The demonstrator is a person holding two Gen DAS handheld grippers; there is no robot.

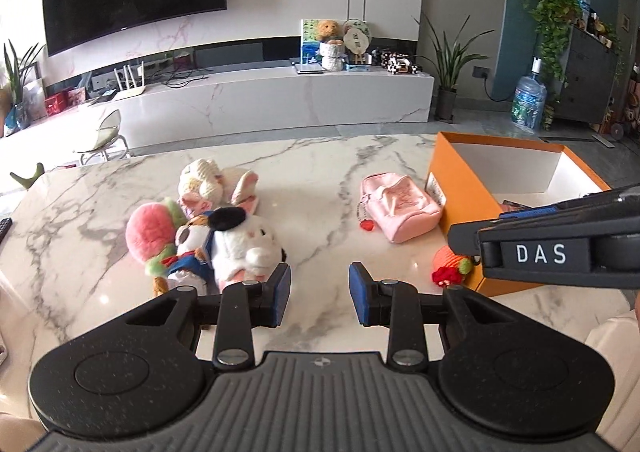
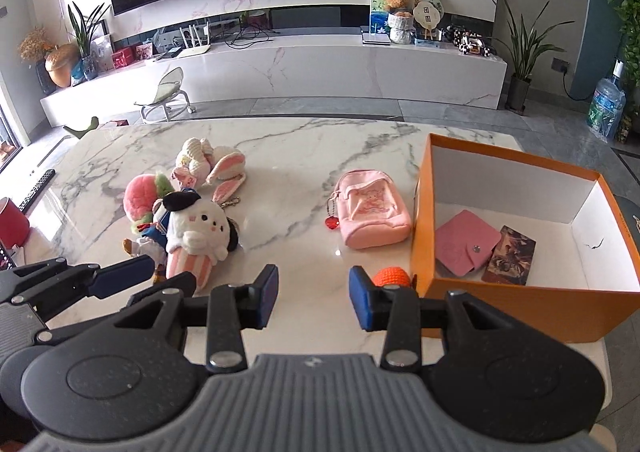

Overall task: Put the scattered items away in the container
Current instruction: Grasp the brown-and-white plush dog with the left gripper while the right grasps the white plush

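Two empty tools (image 1: pixel 319 292) (image 2: pixel 313 294) part-open over pink backpack pouch (image 2: pixel 373 207), long axis pointing away, beside orange box (image 2: pixel 520 300)

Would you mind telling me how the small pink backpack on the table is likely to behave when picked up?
The pink backpack looks like soft padded fabric, so it will probably sag and squash rather than hold its shape. It seems small and likely light. The red heart charm hangs on a chain at its side, so it may dangle and swing.
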